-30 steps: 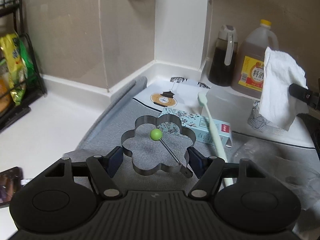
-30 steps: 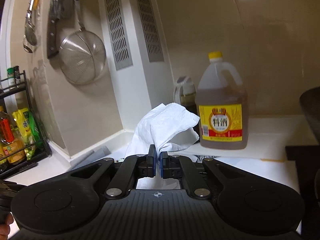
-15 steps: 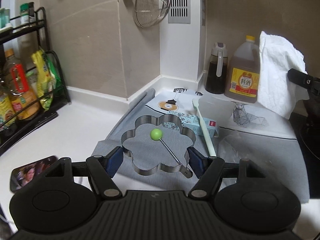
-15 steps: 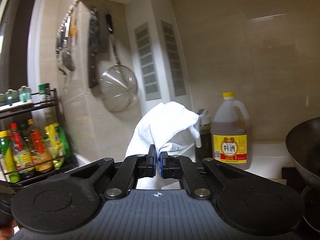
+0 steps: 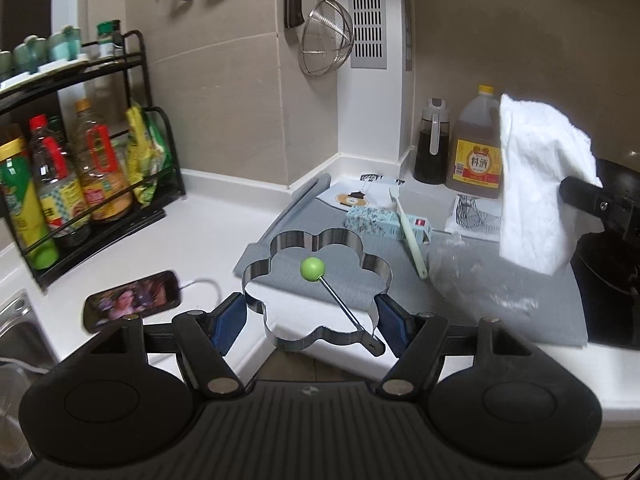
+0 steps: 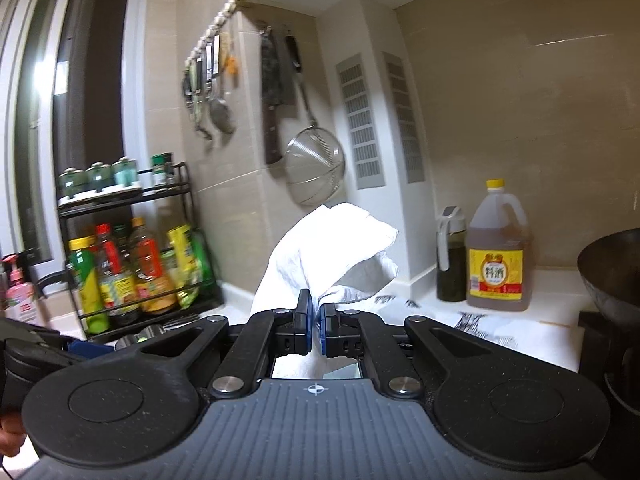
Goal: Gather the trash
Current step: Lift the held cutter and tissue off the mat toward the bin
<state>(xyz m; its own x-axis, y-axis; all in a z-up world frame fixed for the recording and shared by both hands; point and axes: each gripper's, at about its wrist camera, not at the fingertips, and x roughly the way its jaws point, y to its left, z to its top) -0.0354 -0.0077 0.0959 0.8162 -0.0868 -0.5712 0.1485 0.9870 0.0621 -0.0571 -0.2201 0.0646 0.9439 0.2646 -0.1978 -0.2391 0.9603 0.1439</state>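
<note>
My left gripper (image 5: 310, 316) is shut on a flower-shaped steel egg ring (image 5: 316, 284) with a green-knobbed handle, held in the air over the counter's front edge. My right gripper (image 6: 316, 322) is shut on a crumpled white paper towel (image 6: 332, 252), lifted well above the counter. That towel (image 5: 540, 184) also hangs at the right of the left wrist view, with the right gripper's finger behind it. On the grey mat (image 5: 500, 292) lie a patterned small box (image 5: 384, 224), a pale green toothbrush (image 5: 408, 236) and a clear plastic wrapper (image 5: 472, 276).
A black rack of sauce bottles (image 5: 80, 188) stands at the left wall. A phone (image 5: 132, 304) lies near the sink. A jug of cooking wine (image 5: 478, 152) and a dark oil bottle (image 5: 432, 148) stand in the corner. A black wok (image 6: 612, 268) sits at the right.
Both grippers have pulled back and risen from the counter, carrying the egg ring and the paper towel. More of the rack, hanging utensils and the phone have come into view.
</note>
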